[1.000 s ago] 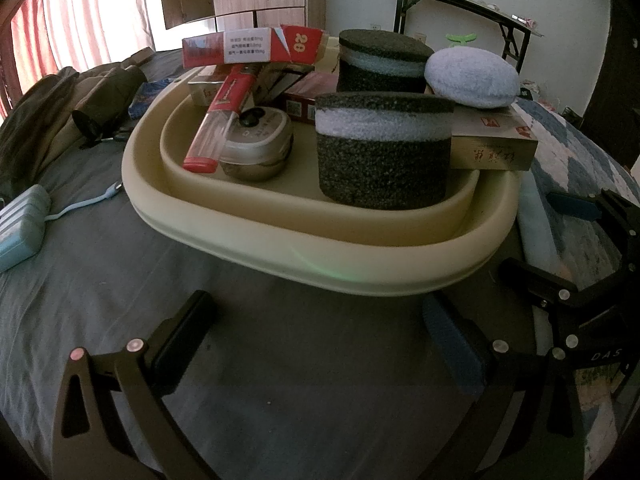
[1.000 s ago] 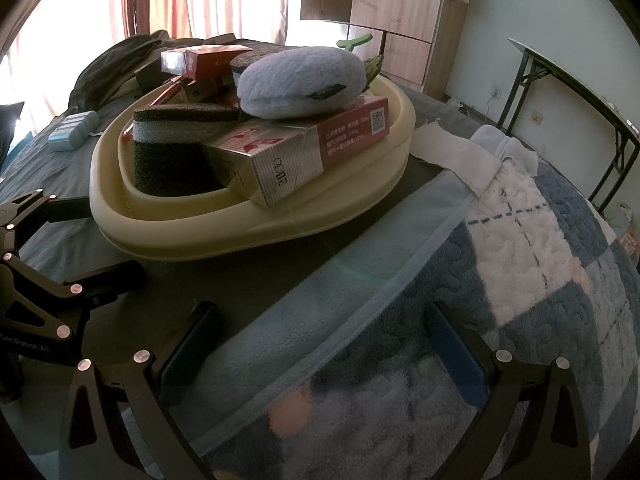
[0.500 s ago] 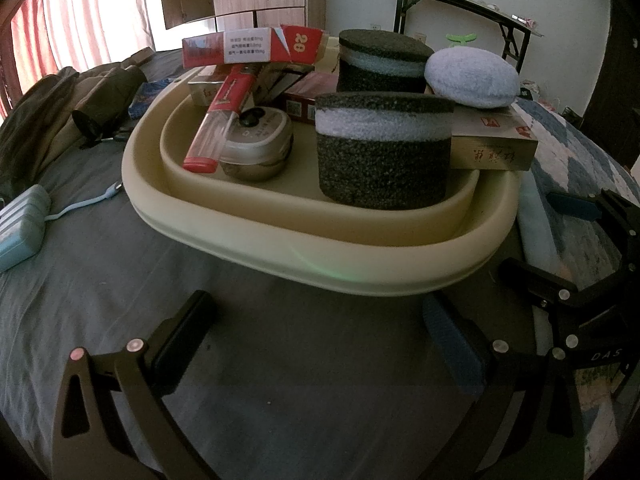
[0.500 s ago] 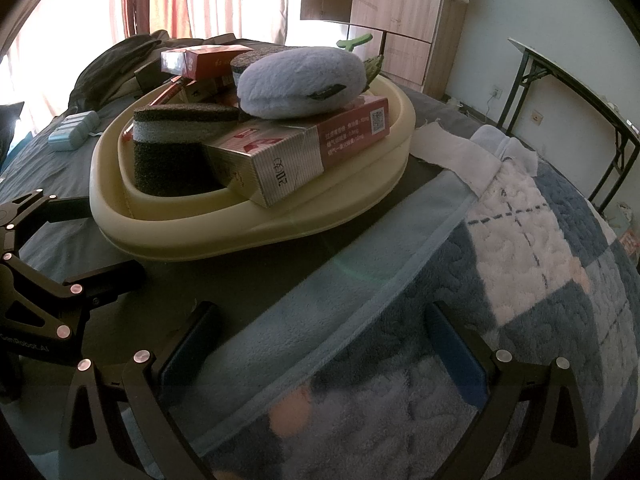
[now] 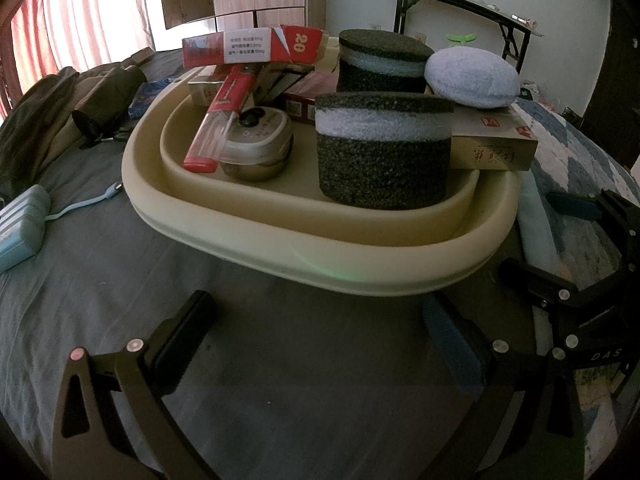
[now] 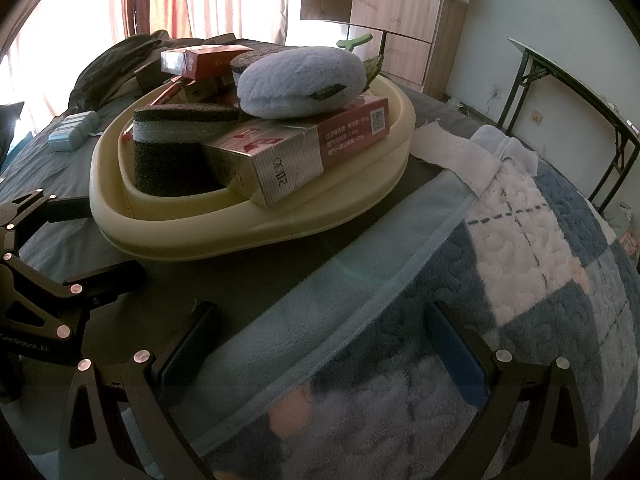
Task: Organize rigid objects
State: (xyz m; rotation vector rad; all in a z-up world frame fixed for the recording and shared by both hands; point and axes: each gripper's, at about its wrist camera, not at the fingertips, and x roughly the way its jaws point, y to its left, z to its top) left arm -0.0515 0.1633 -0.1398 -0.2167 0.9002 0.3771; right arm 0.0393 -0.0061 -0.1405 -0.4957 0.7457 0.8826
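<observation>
Grippers left [image 5: 320, 332] and right [image 6: 320, 336] sat wide open and empty before the loaded cream tray [image 5: 360, 264], apparently since everything was already gathered in it.

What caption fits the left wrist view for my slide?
Open left gripper facing a cream tray holding foam blocks, cartons and a tin on the bed.

Smooth matt plastic tray [image 5: 360, 276], coarse foam cylinder [image 5: 380, 168], glossy metal tin [image 5: 256, 148].
</observation>
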